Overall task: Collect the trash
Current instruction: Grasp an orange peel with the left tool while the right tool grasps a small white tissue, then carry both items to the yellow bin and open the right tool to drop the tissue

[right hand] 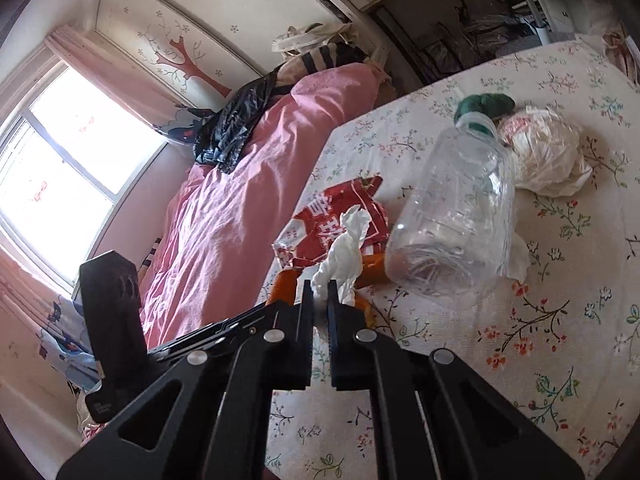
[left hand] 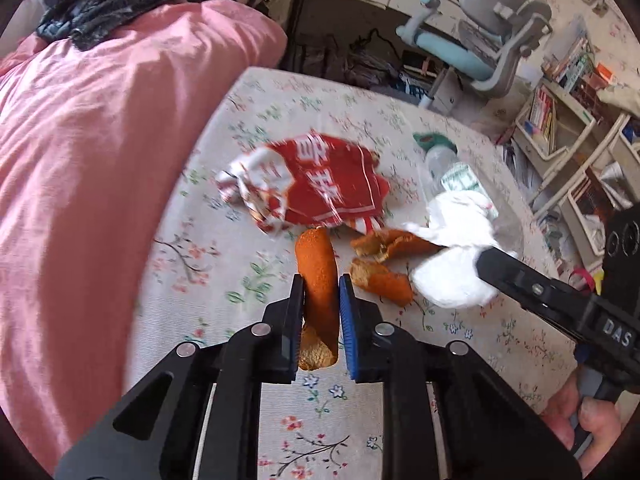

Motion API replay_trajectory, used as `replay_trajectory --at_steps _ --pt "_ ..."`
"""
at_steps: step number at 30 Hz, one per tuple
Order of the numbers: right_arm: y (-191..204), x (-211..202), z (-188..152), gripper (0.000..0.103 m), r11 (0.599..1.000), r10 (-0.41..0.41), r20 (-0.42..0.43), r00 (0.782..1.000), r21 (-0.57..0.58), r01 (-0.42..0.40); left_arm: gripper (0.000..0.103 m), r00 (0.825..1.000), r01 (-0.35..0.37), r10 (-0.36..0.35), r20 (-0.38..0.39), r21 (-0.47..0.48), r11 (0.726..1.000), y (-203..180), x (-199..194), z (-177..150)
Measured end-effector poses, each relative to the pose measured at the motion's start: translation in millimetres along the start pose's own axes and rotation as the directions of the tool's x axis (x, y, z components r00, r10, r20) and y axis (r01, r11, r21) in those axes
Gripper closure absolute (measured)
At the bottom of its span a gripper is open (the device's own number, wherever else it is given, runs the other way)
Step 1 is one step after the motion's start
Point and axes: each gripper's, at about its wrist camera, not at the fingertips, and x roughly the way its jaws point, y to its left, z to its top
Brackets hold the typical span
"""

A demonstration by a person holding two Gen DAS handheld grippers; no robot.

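- Left claw (left hand: 320,284) is pinching a curled orange peel (left hand: 318,280), light and brittle, near the bed's (left hand: 224,280) middle.
- Right claw (right hand: 320,292) is clamping a soft tissue (right hand: 344,252) beside it; crumpled folds are gripping easily.

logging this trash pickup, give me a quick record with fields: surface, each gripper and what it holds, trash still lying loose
surface: floral bedsheet, pink quilt alongside
left gripper: shut on orange peel strip
right gripper: shut on white tissue
loose trash: red snack wrapper, two orange peel pieces, clear plastic bottle lying on its side, crumpled white bag
other: black plastic bag on the quilt
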Motion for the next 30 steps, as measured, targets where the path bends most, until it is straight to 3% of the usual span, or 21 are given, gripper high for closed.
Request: replay_trajectory --at_steps 8,16,30 --pt "16.0 -60.1 0.4 0.096 0.998 0.023 0.101 0.995 -0.067 -0.016 0.087 0.998 0.012 -0.01 0.062 -0.029 1.0 10.7 -29.1 2.3" --pt "15.5 -75.2 -15.4 0.096 0.999 0.028 0.099 0.995 -0.043 -0.024 0.086 0.995 -0.014 0.008 0.098 0.058 0.998 -7.9 -49.5 -16.4" --pt "31.8 -104.3 -69.2 0.096 0.995 0.043 0.068 0.997 -0.089 -0.037 0.086 0.992 0.0 -0.01 0.126 0.073 0.997 -21.1 -77.3 -46.4"
